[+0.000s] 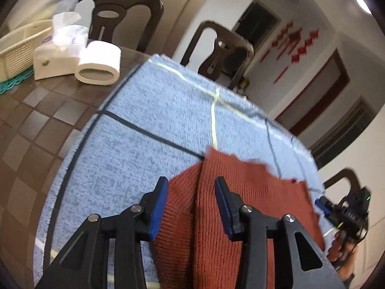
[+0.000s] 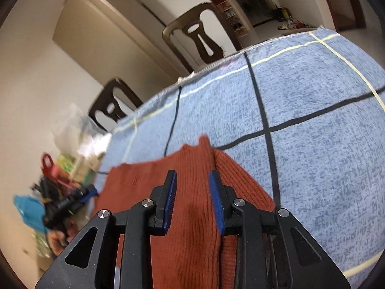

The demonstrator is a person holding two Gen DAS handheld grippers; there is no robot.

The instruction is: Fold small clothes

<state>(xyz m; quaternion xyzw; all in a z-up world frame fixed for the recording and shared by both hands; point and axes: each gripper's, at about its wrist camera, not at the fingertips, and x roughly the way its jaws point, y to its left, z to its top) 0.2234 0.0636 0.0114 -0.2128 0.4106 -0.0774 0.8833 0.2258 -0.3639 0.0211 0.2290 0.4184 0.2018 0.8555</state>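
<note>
Honestly, this looks like the bit where both claws are lining up on the near side of the rust-red knit sweater (image 1: pixel 240 204) to take hold for a fold, so my advice is to go low and get both layers of the knit between the pads before squeezing, because that ribbed fabric is thick and floppy and a shallow pinch will likely slip out mid-lift. The left claw (image 1: pixel 191 207) is spread wide with nothing in it, blue pads (image 1: pixel 158 207) either side of a raised ridge in the knit that runs right down the middle of the gap. Same deal for the right claw (image 2: pixel 192 201), also spread apart and gripping nothing, with a fold line of the sweater (image 2: pixel 187 216) sitting just under its right finger. The garment lies on the blue checked blanket (image 1: pixel 144 125) covering the desk (image 1: pixel 36 110), its far edge pointing away from both claws. I'd close both at the same height and lift together so the fold stays even.
</note>
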